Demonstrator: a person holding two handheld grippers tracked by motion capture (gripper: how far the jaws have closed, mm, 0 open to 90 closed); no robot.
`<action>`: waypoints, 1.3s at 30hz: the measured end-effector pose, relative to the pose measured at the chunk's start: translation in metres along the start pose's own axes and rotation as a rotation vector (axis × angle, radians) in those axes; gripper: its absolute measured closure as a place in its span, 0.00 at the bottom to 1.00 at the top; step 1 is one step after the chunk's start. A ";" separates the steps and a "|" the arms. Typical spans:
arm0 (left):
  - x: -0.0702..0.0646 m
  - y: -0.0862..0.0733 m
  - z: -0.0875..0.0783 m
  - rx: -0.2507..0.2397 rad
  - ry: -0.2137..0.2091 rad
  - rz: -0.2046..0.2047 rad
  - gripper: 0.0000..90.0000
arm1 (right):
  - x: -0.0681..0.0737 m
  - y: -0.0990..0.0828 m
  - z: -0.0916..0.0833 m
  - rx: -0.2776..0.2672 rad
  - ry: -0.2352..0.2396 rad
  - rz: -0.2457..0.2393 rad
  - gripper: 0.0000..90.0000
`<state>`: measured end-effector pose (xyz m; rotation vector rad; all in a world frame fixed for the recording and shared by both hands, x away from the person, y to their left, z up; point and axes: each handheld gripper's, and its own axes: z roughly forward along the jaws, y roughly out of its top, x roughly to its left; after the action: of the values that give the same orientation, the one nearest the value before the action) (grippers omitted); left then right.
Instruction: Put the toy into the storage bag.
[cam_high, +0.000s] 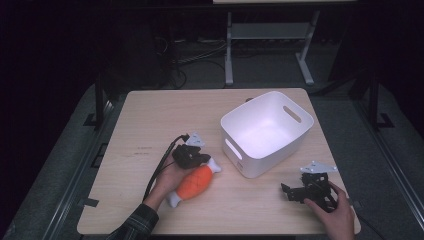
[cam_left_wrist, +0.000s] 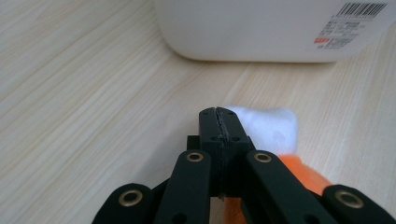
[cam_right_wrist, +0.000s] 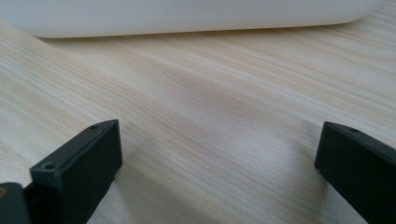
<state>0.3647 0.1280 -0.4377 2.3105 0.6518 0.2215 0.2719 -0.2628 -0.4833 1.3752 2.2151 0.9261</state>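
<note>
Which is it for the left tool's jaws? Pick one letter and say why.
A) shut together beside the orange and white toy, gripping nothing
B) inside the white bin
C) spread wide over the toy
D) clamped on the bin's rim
A: in the left gripper view the left tool has its jaws pressed flat together with nothing between them, and the orange and white toy lies just beside them on the table.

On a light wooden table (cam_high: 150, 120), the left gripper (cam_high: 192, 156) rests beside an orange-and-white plush toy (cam_high: 195, 182), near a white plastic bin (cam_high: 266, 131); the right gripper (cam_high: 295, 192) sits well apart.
</note>
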 end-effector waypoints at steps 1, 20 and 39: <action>-0.001 0.000 0.002 0.001 -0.002 0.001 1.00 | 0.000 0.000 0.000 0.000 0.000 0.000 0.00; 0.007 -0.001 -0.038 0.032 -0.024 -0.069 0.65 | 0.000 0.000 0.000 0.000 0.000 0.000 0.00; -0.031 -0.013 -0.060 0.137 -0.013 0.022 0.14 | 0.000 0.000 0.000 0.000 0.000 0.000 0.00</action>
<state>0.3135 0.1554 -0.4020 2.4492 0.6526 0.1765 0.2718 -0.2628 -0.4833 1.3750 2.2149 0.9264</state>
